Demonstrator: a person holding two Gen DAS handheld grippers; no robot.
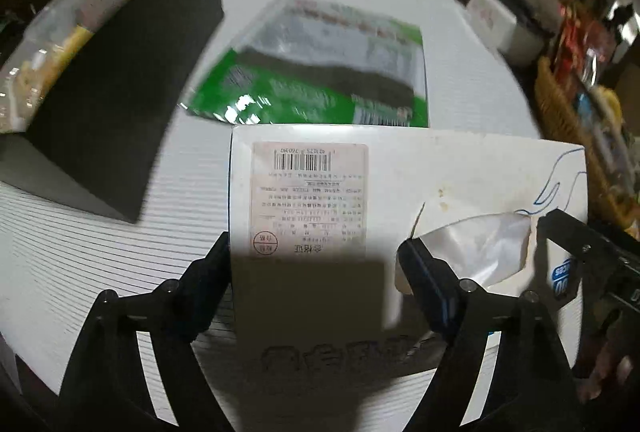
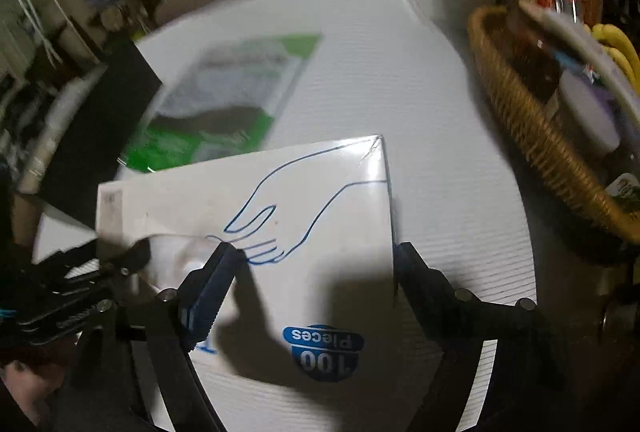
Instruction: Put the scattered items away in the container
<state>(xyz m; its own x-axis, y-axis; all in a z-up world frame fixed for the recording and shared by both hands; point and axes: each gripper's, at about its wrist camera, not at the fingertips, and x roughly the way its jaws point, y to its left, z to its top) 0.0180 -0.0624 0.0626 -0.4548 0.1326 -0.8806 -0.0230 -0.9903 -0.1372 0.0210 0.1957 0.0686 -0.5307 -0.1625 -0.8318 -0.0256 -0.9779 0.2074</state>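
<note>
Between both hand-held grippers' fingers, glove box (image 1: 460, 171).

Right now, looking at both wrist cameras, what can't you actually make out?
- Green packet: print unreadable, motion blur, both views.
- Glove box: near end in shadow; whether the left gripper and right gripper pads press it is unclear.
- Wicker basket: cut off by the right edge.
- Black container: inside hidden, left view.
</note>
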